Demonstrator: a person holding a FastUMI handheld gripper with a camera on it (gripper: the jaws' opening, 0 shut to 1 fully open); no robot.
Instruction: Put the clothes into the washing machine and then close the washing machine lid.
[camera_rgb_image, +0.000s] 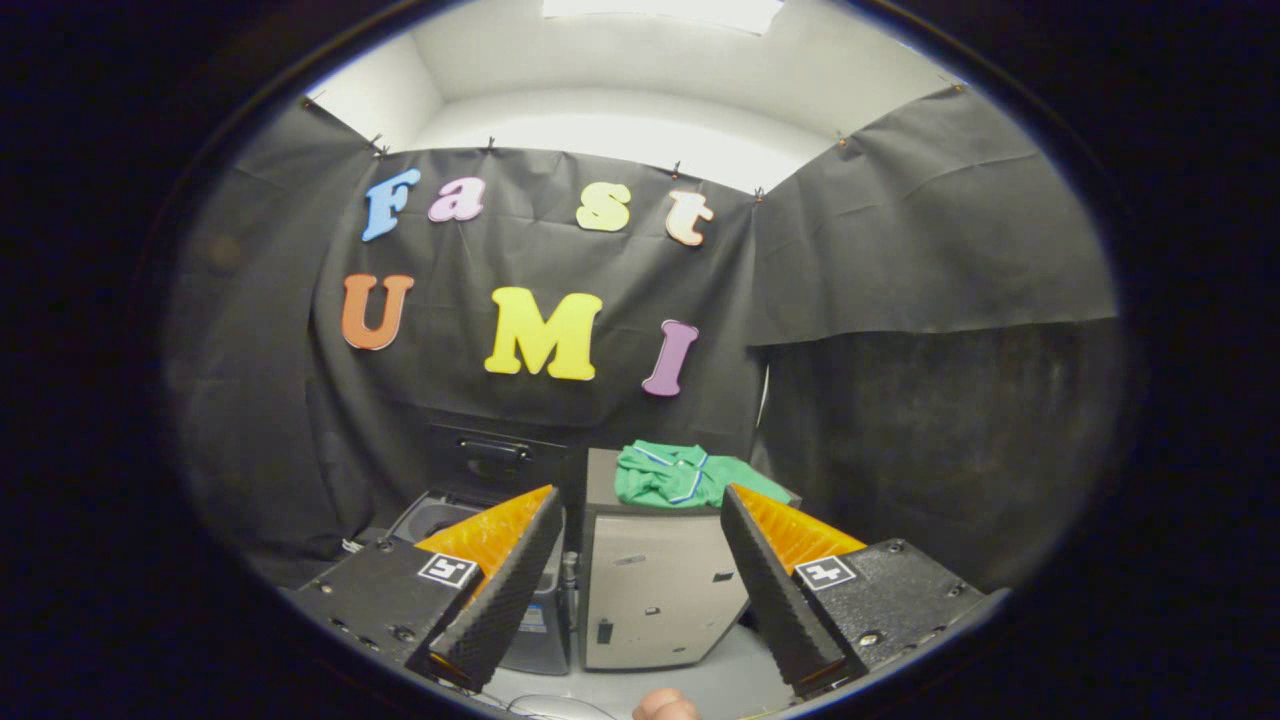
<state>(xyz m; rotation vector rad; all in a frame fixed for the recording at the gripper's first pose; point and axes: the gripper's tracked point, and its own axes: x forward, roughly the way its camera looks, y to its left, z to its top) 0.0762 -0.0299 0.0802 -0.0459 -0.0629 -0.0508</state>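
A crumpled green garment (685, 474) with white and blue trim lies on top of a grey cabinet (655, 590), beyond my fingers and slightly right of the middle. The washing machine (440, 515) stands to the left of the cabinet, its dark lid (495, 455) raised against the back wall and its round opening partly hidden behind my left finger (500, 590). My gripper (640, 510) is open, well short of the clothes, with nothing between its orange and black fingers.
Black cloth walls close the booth at the back and on both sides. A pale floor (720, 685) runs in front of the cabinet. A fingertip of a person's hand (665, 706) shows at the very bottom between my fingers.
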